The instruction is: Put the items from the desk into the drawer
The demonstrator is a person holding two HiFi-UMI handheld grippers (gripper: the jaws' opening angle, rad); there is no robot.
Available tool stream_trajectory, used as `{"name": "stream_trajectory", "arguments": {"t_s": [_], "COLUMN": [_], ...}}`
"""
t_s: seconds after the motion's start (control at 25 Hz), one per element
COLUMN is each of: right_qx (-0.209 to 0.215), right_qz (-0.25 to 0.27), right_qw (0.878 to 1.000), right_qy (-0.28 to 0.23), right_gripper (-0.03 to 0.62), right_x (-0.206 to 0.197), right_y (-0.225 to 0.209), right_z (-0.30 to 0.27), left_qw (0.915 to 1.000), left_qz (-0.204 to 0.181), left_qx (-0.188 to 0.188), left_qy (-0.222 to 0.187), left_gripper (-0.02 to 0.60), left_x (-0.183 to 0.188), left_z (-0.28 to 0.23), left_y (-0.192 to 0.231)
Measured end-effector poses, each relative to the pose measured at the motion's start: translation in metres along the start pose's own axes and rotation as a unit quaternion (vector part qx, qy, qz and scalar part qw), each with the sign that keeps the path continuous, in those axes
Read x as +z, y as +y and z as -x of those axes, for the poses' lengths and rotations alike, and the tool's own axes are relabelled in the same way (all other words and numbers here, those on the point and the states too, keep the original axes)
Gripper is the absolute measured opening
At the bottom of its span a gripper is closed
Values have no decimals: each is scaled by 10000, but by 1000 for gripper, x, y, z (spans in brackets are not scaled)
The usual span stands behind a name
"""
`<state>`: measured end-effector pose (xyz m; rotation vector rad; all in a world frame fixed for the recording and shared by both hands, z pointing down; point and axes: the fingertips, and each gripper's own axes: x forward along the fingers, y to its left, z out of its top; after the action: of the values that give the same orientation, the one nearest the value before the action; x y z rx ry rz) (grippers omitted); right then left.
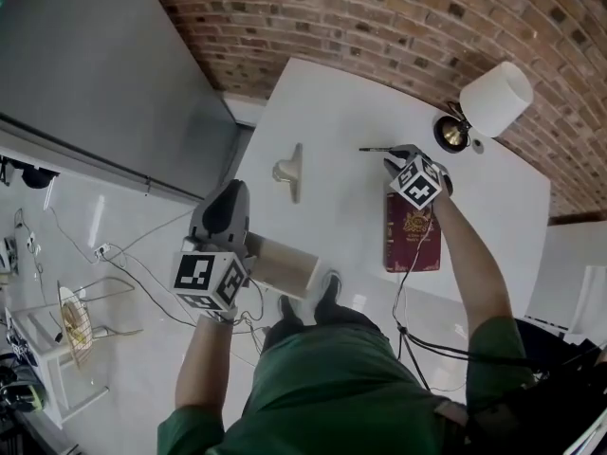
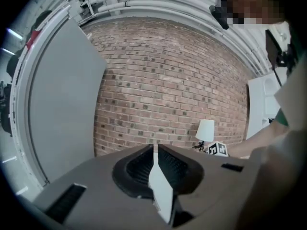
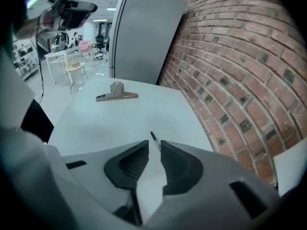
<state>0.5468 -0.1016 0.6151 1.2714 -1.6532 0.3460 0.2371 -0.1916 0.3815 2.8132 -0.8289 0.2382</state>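
Observation:
On the white desk (image 1: 332, 112) lie a black pen (image 1: 377, 149), a dark red booklet (image 1: 412, 238) and a grey-beige clip-shaped tool (image 1: 289, 171). My right gripper (image 1: 403, 159) points down at the pen's near end. In the right gripper view its jaws (image 3: 154, 147) stand open, the pen's tip (image 3: 154, 140) showing just beyond the gap and not pressed by the pads. The open drawer (image 1: 285, 265) juts out below the desk's front edge. My left gripper (image 1: 226, 202) is beside it, shut (image 2: 156, 150) on a thin white panel edge (image 2: 160, 190).
A white-shaded lamp (image 1: 493, 98) stands at the desk's far right, against the brick wall (image 1: 379, 17). A grey partition (image 1: 95, 64) rises to the left. Cables and a wire rack (image 1: 66, 330) lie on the floor at left. My shoes (image 1: 308, 306) are beside the drawer.

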Motion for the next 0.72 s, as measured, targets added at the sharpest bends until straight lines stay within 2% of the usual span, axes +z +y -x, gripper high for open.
{"name": "stream_trajectory", "arguments": {"t_s": [0.32,0.48,0.72], "right_qx": [238,442,819], "right_qz": [958,1172,1218], "right_qw": [9915,9866,9812], "right_qy": [846,1050,1252], "right_gripper": [81,83,89], "right_x": [-32,-42,-44], "right_y": [-13,-18,-24], "right_z": [-58,-77,-92], "left_qw": [9988,9977,9955], "left_qz": [67,126,248], "left_qx": [334,499,718], "left_qy": [352,447,557], "left_gripper": [26,26,26], "left_x": [-30,-38,-57], "left_z": [12,18,32], "left_y": [10,14,22]}}
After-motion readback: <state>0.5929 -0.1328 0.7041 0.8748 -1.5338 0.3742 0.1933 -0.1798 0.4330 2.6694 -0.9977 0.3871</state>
